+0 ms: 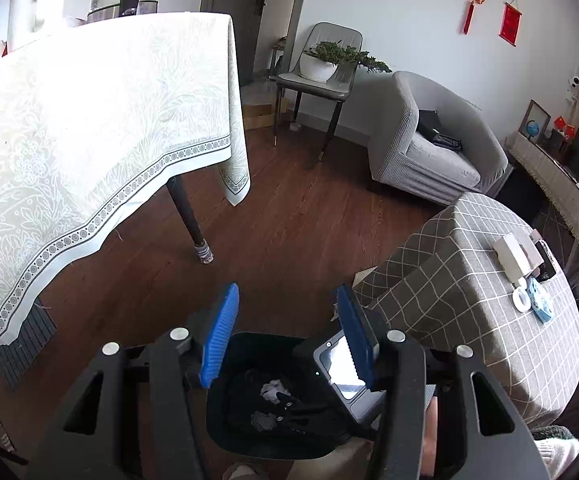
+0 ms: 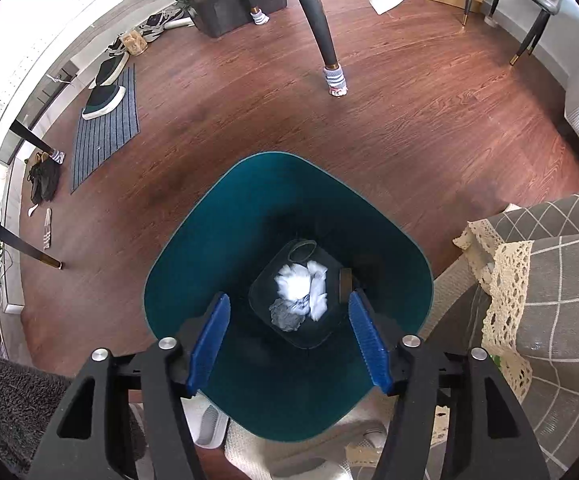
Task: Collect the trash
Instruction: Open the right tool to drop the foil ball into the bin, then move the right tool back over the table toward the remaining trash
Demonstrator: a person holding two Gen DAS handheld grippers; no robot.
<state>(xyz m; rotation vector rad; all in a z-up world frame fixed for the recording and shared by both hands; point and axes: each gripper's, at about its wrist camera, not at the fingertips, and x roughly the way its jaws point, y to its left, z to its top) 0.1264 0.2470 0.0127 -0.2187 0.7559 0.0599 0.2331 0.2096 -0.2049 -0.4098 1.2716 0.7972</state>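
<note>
Crumpled trash (image 2: pixel 301 290) lies at the bottom of the teal bin (image 2: pixel 217 216), centre frame, under my empty, parted right gripper (image 2: pixel 289 342), so I should lift straight clear of its rim.

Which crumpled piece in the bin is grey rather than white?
The grey wad at the lower left of the pile inside the bin; the larger white tissues lie above it.

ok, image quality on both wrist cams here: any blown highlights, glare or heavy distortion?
Left wrist: the tablecloth is overexposed, its pattern washed out at upper left; the bin lid shows a bright reflection; fisheye bends the table edge. Right wrist: the white paper in the bin is clipped, the left border is blown out, and the floor is sharp.
</note>
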